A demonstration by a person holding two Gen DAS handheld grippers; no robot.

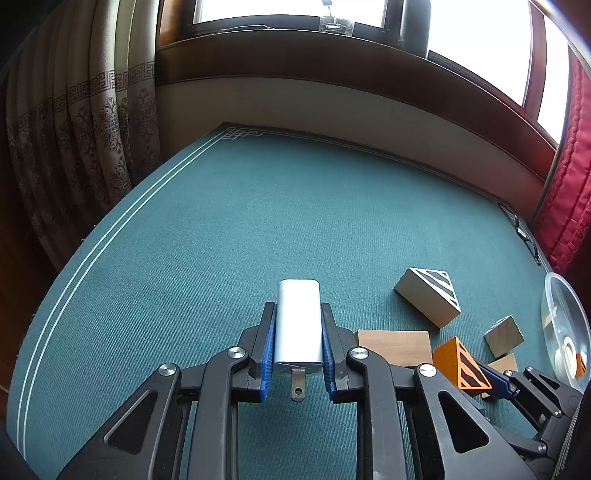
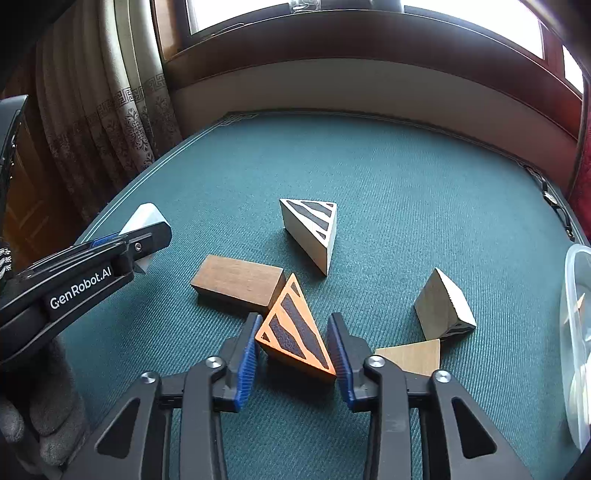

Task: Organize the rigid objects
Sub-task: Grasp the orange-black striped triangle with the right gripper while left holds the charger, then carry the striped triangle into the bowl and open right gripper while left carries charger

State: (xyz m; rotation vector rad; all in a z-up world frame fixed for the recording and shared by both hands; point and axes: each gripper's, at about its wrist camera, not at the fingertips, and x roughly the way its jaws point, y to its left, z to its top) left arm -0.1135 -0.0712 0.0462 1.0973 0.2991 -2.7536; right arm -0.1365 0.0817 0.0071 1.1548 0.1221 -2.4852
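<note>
Left gripper [image 1: 298, 341]: we are clamping the white charger [image 1: 298, 321] between the blue pads, jaws closed on its sides, a metal prong sticking out toward the camera.
Charger's place: we are holding it over the green tablecloth [image 1: 221, 221], left of the blocks; whether it is touching the cloth, we cannot tell.
Right gripper [image 2: 295, 350]: we are closing on the orange wedge [image 2: 295, 332], and both blue pads are sitting against its slanted sides.
Orange wedge: it is lying with its black-striped triangular face up, its tip just touching the brown block [image 2: 238, 282].
Brown block: it is lying flat on the cloth, just beyond the right gripper's left finger.
White wedge [image 2: 314, 229]: we are seeing it farther out on the cloth, striped face up, apart from the others.
Grey wedge [image 2: 443, 308]: it is resting to the right, with a pale wooden piece [image 2: 413, 356] just beside it, partly hidden behind the right finger.
Clear tub [image 2: 576, 332]: it is sitting at the right edge of the table, with a few pieces inside, too blurred to name.
Gloved hand [image 2: 40, 424]: we are catching a grey glove gripping the left tool at the lower left of the right view.
Surroundings: curtain [image 1: 92, 147] at left, window [image 1: 295, 11] behind the table.
</note>
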